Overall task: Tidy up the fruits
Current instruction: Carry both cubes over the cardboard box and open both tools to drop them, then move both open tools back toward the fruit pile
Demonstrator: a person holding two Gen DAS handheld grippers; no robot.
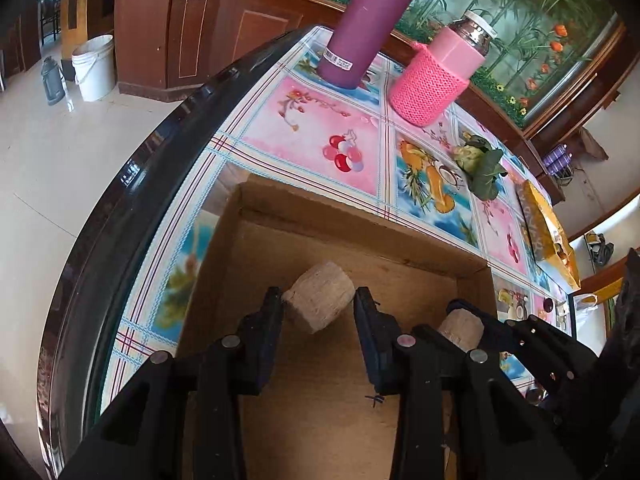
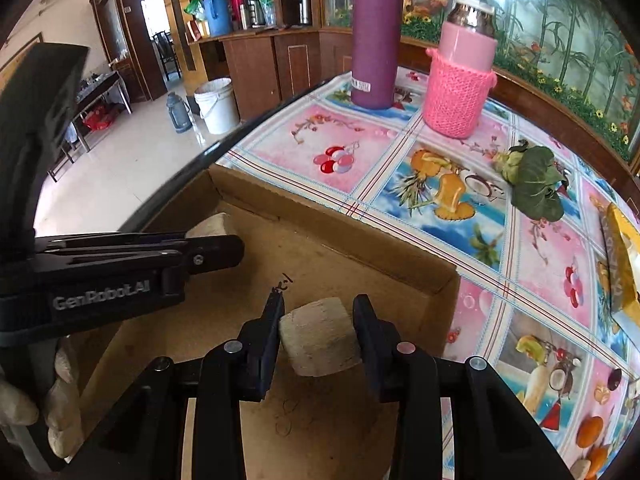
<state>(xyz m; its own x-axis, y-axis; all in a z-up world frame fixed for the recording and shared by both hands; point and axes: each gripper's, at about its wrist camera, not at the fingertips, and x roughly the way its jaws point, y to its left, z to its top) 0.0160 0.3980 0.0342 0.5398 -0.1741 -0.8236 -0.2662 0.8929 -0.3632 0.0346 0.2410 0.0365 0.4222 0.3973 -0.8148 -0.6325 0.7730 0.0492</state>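
Left gripper [image 1: 318, 302] clamps a pale beige chunk [image 1: 319, 302] with a rough, fibrous skin and flat cut ends, low centre of frame, over the cardboard box [image 1: 360, 236]. Right gripper [image 2: 318, 328] pinches a second beige chunk [image 2: 320, 336] of the same look, bottom centre. A leafy green fruit [image 2: 532, 182] lies on the patterned tablecloth [image 2: 540, 256], right side.

"GenRobot.AI" in grey letters on the left claw's black body [image 2: 100, 292], barcode sticker on purple bottle [image 2: 361, 87] illegible
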